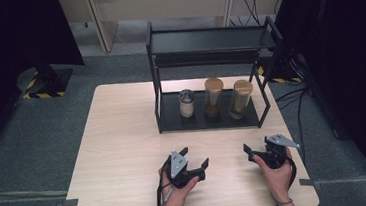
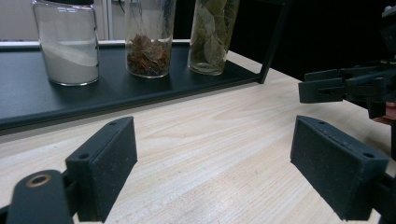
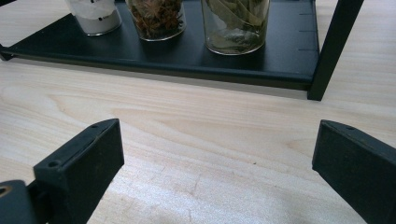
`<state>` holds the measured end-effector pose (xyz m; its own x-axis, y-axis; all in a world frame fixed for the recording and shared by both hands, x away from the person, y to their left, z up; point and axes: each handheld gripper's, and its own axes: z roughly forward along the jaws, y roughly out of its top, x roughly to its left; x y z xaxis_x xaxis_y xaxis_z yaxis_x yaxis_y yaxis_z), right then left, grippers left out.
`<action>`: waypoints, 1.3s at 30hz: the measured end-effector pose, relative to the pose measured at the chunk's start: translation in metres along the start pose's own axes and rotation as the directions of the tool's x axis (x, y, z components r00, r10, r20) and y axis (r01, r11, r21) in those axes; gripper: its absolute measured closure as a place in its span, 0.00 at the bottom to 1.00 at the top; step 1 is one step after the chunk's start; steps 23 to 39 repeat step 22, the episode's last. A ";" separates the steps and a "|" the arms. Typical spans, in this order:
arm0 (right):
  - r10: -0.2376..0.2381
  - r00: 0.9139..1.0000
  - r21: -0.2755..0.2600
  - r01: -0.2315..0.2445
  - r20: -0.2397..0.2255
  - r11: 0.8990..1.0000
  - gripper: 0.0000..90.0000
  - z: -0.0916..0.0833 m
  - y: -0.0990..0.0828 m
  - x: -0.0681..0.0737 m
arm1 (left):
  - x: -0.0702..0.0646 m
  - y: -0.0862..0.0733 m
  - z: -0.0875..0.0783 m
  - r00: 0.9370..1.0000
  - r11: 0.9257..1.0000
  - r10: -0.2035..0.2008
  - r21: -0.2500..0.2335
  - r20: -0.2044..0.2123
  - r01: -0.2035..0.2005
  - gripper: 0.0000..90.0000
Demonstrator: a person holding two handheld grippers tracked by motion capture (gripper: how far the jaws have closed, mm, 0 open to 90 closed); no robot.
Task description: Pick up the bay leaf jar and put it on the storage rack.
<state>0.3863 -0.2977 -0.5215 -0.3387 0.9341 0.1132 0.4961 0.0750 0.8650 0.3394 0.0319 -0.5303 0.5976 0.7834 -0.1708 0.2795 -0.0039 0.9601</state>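
Observation:
A black two-tier rack [image 1: 168, 119] stands at the table's far middle. On its lower shelf [image 2: 28, 98] three glass jars stand in a row: a short one with white powder [image 1: 186, 103] [image 2: 70, 46] [image 3: 95, 16], a tall one with brown spice [image 1: 213, 98] [image 2: 148, 46] [image 3: 156, 16], and one with dried leaves [image 1: 241, 99] [image 2: 212, 37] [image 3: 236, 23]. My left gripper [image 1: 195, 156] [image 2: 219, 163] rests near the table's front, open and empty, pointing at the rack. My right gripper [image 1: 257, 145] [image 3: 219, 163] is beside it on the right, open and empty too.
The light wooden table [image 1: 119, 138] has bare room left of the rack and between the rack and the grippers. The rack's upper shelf [image 1: 210, 40] overhangs the jars, and its front right post [image 3: 334, 46] stands close to the leaf jar. The right gripper's jaw [image 2: 345, 86] shows from the left gripper view.

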 end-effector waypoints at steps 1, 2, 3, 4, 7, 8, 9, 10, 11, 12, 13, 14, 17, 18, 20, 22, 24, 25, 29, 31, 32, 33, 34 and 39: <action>-0.001 1.000 -0.005 0.001 -0.002 1.000 0.03 0.000 0.000 0.000 | 0.000 0.000 0.000 1.000 1.000 0.000 0.000 0.000 0.000 0.16; -0.002 1.000 -0.006 0.002 -0.001 1.000 0.03 0.000 0.000 0.000 | 0.000 0.000 0.000 1.000 1.000 0.000 0.000 0.000 0.000 0.16; -0.003 1.000 -0.005 0.003 0.000 1.000 0.03 0.000 0.000 0.001 | 0.000 0.000 0.000 1.000 1.000 0.000 0.000 0.000 0.000 0.16; -0.006 1.000 -0.006 0.006 -0.001 1.000 0.03 -0.001 0.000 0.001 | 0.000 0.000 0.000 1.000 1.000 0.001 0.000 0.000 -0.001 0.16; -0.011 1.000 -0.010 0.011 0.000 1.000 0.03 -0.001 -0.001 0.002 | 0.000 0.000 0.000 1.000 1.000 0.003 0.001 0.000 -0.003 0.16; -0.010 1.000 -0.012 0.010 0.001 1.000 0.03 -0.001 -0.001 0.002 | 0.000 0.000 0.000 1.000 1.000 0.002 0.000 0.000 -0.002 0.16; -0.010 1.000 -0.012 0.010 0.001 1.000 0.03 -0.001 -0.001 0.002 | 0.000 0.000 0.000 1.000 1.000 0.002 0.001 0.000 -0.002 0.16; -0.010 1.000 -0.014 0.010 0.002 1.000 0.03 -0.001 -0.001 0.002 | 0.000 0.000 0.000 1.000 1.000 0.002 0.001 0.000 -0.002 0.16; -0.010 1.000 -0.015 0.010 0.003 1.000 0.03 -0.001 -0.001 0.002 | 0.000 0.000 0.000 1.000 1.000 0.003 0.001 0.000 -0.003 0.16; -0.010 1.000 -0.017 0.010 0.004 1.000 0.03 -0.002 -0.001 0.002 | 0.000 0.000 0.000 1.000 1.000 0.004 0.001 0.000 -0.004 0.16; -0.011 1.000 -0.018 0.011 0.004 1.000 0.03 -0.002 -0.001 0.002 | 0.000 0.000 0.000 1.000 1.000 0.004 0.001 0.000 -0.004 0.16; -0.011 1.000 -0.019 0.011 0.004 1.000 0.03 -0.002 -0.001 0.002 | 0.000 0.000 0.000 1.000 1.000 0.004 0.001 0.000 -0.004 0.16; -0.011 1.000 -0.020 0.011 0.003 1.000 0.03 -0.002 -0.001 0.002 | 0.000 0.000 0.000 1.000 1.000 0.003 0.002 0.000 -0.003 0.16; -0.010 1.000 -0.021 0.010 0.002 1.000 0.03 -0.002 -0.002 0.002 | 0.000 0.000 0.000 1.000 1.000 0.001 0.002 0.000 -0.001 0.16; -0.009 1.000 -0.020 0.009 0.000 1.000 0.03 -0.002 -0.001 0.002 | 0.000 0.000 0.000 1.000 1.000 0.001 0.002 0.001 -0.001 0.16; -0.009 1.000 -0.018 0.009 -0.001 1.000 0.03 -0.002 -0.001 0.002 | 0.000 0.000 0.000 1.000 1.000 0.000 0.003 0.003 0.000 0.16; -0.009 1.000 -0.018 0.009 -0.001 1.000 0.03 -0.002 -0.001 0.002 | 0.000 0.000 0.000 1.000 1.000 0.000 0.003 0.003 0.000 0.16; -0.009 1.000 -0.018 0.009 -0.001 1.000 0.03 -0.002 -0.001 0.002 | 0.000 0.000 0.000 1.000 1.000 0.000 0.003 0.003 0.000 0.16; -0.009 1.000 -0.018 0.009 -0.001 1.000 0.03 -0.002 -0.001 0.002 | 0.000 0.000 0.000 1.000 1.000 0.000 0.003 0.003 0.000 0.16; -0.009 1.000 -0.018 0.009 -0.001 1.000 0.03 -0.002 -0.001 0.002 | 0.000 0.000 0.000 1.000 1.000 0.000 0.003 0.003 0.000 0.16; -0.009 1.000 -0.018 0.009 -0.001 1.000 0.03 -0.002 -0.001 0.002 | 0.000 0.000 0.000 1.000 1.000 0.000 0.003 0.003 0.000 0.16; -0.009 1.000 -0.018 0.009 -0.001 1.000 0.03 -0.002 -0.001 0.002 | 0.000 0.000 0.000 1.000 1.000 0.000 0.003 0.003 0.000 0.16; -0.009 1.000 -0.018 0.009 -0.001 1.000 0.03 -0.002 -0.001 0.002 | 0.000 0.000 0.000 1.000 1.000 0.000 0.003 0.003 0.000 0.16; -0.009 1.000 -0.018 0.009 -0.001 1.000 0.03 -0.002 -0.001 0.002 | 0.000 0.000 0.000 1.000 1.000 0.000 0.003 0.003 0.000 0.16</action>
